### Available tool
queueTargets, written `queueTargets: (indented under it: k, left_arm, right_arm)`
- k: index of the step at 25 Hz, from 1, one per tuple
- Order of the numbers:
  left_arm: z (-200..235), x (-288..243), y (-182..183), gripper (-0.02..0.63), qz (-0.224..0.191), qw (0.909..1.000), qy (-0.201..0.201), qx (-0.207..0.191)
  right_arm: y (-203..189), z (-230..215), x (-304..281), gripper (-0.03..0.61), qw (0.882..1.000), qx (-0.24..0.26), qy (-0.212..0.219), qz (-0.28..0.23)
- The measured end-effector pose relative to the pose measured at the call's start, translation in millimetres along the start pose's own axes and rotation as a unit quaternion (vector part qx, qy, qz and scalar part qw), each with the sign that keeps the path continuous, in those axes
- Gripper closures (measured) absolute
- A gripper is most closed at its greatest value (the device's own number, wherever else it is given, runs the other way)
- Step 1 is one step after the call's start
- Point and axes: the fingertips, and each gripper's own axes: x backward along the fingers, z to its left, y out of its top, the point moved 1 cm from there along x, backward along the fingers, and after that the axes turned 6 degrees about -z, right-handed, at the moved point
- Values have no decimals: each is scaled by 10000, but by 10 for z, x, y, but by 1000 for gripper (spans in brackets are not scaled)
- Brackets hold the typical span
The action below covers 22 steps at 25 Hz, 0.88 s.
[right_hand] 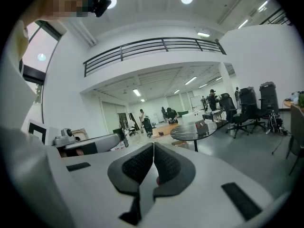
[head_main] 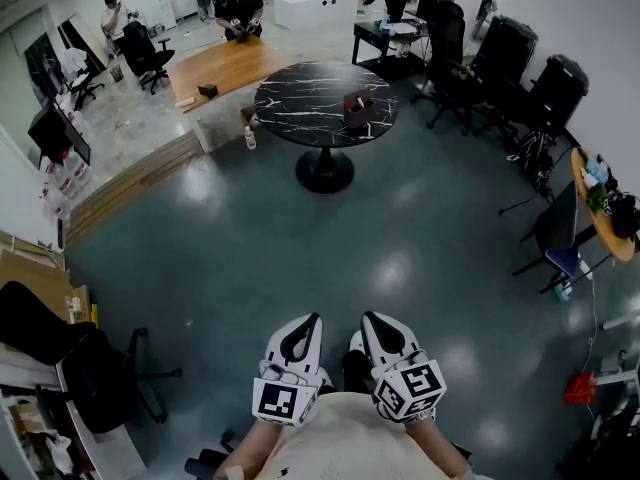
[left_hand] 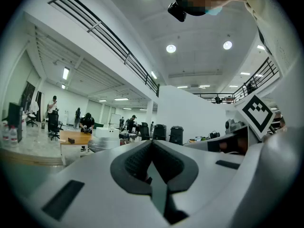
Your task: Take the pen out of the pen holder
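Left claw (head_main: 313,320): clenched, jaws pressed together with nothing between them; I have it low and close in front of me, tips pointing forward.
Right claw (head_main: 368,318): clenched as well, empty, just beside the left one.
Floor (head_main: 250,258): glossy grey-green, lying between me and the desk.
Desk (head_main: 300,103): round, black marble with white veins, on one pedestal, well apart from both claws.
Pen holder (head_main: 357,110): small brownish box standing upright on the desk's right part.
Pen: too small for me to make out at this range.
Office chairs (head_main: 505,53): black, grouped right of the desk.
Wooden platform (head_main: 225,68): behind the desk on the left, with a person (head_main: 240,13) bent over at its far edge.
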Motion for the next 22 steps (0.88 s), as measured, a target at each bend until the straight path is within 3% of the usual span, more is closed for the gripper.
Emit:
queueTargets:
  k: [10,22]
  left_arm:
    - [146,-373,-54,603,28,9992,363,179]
    - [429,-1409,-86,603,89,9986,502,109]
  right_arm:
    - [33,-386,-261,560,9999,42,-40,150]
    - [245,-1159,-1090,560,9993,-51,168,341]
